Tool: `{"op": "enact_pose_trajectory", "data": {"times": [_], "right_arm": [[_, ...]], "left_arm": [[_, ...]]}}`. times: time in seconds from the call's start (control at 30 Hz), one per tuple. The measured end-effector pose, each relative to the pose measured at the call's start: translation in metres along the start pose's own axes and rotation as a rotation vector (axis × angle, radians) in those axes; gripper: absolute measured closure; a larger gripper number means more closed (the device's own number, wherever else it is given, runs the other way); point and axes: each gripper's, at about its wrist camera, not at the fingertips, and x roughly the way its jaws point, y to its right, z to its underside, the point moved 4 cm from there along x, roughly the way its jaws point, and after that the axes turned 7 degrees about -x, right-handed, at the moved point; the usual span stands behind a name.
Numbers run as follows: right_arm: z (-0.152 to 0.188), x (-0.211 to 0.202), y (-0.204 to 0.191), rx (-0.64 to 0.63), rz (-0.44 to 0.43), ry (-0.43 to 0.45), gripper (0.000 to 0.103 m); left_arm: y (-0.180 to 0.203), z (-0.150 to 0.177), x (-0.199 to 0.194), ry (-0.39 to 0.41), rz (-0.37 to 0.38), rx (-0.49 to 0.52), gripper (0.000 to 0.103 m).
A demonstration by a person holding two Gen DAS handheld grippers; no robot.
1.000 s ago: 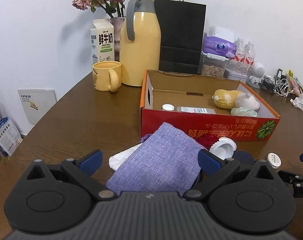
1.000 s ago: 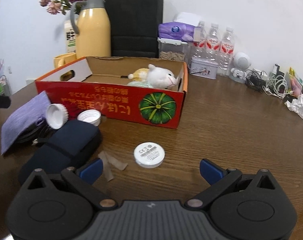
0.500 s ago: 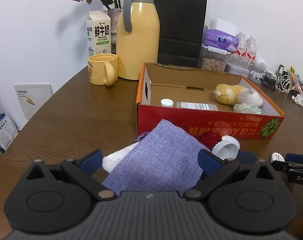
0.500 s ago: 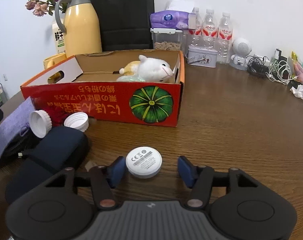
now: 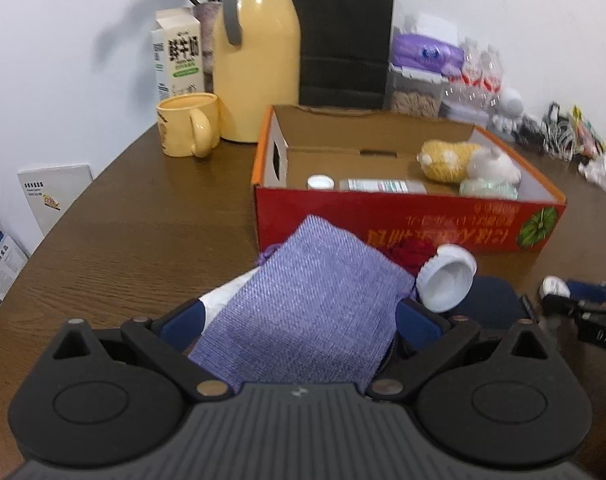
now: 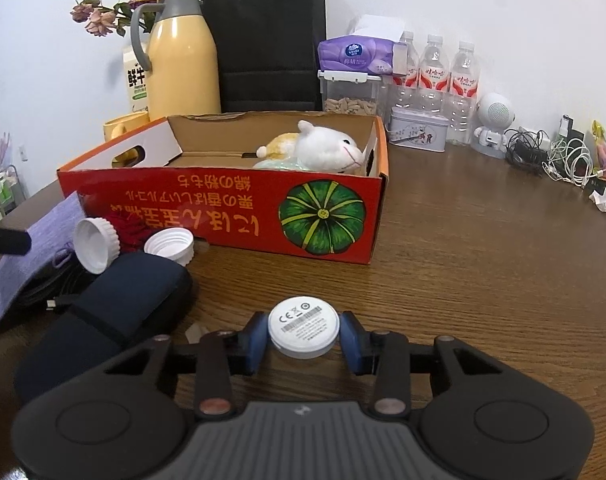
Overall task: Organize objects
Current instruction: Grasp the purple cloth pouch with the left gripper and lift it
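Left wrist view: left gripper (image 5: 299, 322) hangs released, jaws wide, over the lilac cloth pouch (image 5: 303, 312), which lies between the blue pads without being pinched. Since a second ago the pouch has come closer in frame; the gripper has eased toward it, no grasp yet. White sheet (image 5: 227, 294) peeks out under the pouch's left edge. Just right of it: one white cap (image 5: 447, 278) tipped on its side, red knit bit (image 5: 413, 250) behind it, dark navy case (image 5: 491, 300) near right. Red cardboard box (image 5: 403, 226) sits beyond, holding one small white-lidded jar, one flat labelled pack, one plush toy, one pale green item. Far left: one yellow mug, one yellow thermos, one milk carton.

Right wrist view: right gripper (image 6: 303, 340) has just been closing; its pads now sit against both sides of the white round disc (image 6: 303, 332), label up, on the table (image 6: 483, 280) near the box's front right. A second ago the jaws stood wide with the disc lying free ahead. Judgement: the disc looks secured, ready to be lifted into the box. Counted here: two white caps left of the disc, one navy case, three water bottles far right, one tissue pack, one tin.
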Motion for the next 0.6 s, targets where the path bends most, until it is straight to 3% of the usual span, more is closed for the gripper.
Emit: {"op": "enact_pose_trajectory", "data": {"times": [0.17, 0.3, 0.6], "right_arm": [[0.001, 0.000, -0.001, -0.007, 0.005, 0.006, 0.065], [0.000, 0.001, -0.001, -0.007, 0.005, 0.006, 0.065], [0.000, 0.000, -0.001, -0.008, 0.004, 0.006, 0.064]], "left_arm": [[0.000, 0.002, 0.011, -0.018, -0.019, 0.068, 0.000], [-0.002, 0.001, 0.023, -0.047, 0.011, 0.107, 0.000], [-0.006, 0.009, 0.028, -0.055, 0.056, 0.097, 0.000]]}}
